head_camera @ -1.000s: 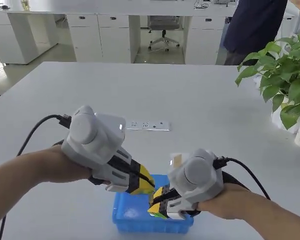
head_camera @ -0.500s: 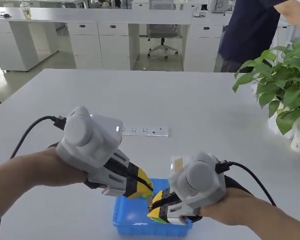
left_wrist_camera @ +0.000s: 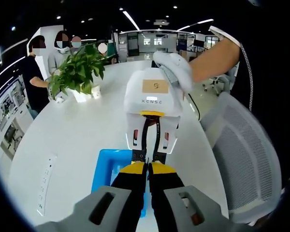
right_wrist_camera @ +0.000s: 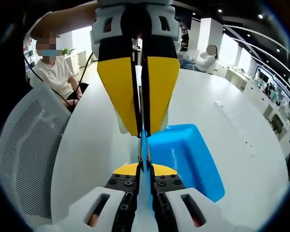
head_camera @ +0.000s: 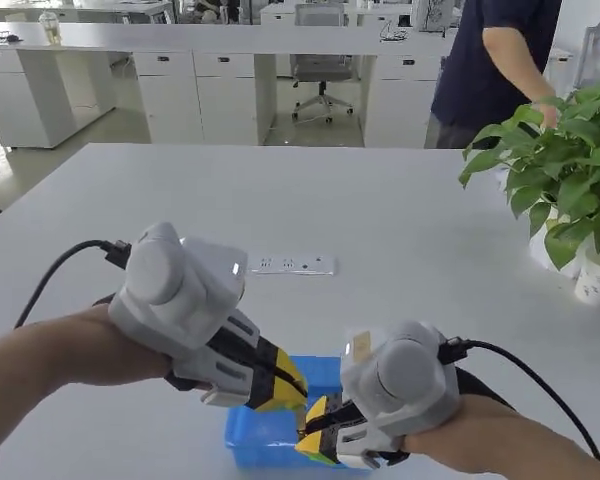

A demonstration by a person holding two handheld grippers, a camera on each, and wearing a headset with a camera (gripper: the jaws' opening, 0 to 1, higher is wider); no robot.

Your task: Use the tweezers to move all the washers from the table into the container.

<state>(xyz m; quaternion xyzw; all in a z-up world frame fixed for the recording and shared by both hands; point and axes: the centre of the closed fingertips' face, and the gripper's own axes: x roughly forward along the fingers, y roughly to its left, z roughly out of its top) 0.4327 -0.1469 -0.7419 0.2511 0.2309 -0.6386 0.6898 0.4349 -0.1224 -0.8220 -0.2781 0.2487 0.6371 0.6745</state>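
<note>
Right gripper view: my right gripper [right_wrist_camera: 144, 170] is pressed together on the thin tweezers [right_wrist_camera: 143, 145]. My left gripper [right_wrist_camera: 140, 128] pinches them too, from the far end. Both hang over the blue container [right_wrist_camera: 193, 159]; I cannot tell what is inside. It sits on the white table [head_camera: 400, 210], which also holds a power strip [head_camera: 292, 265] and a green plant [head_camera: 565, 170].
</note>
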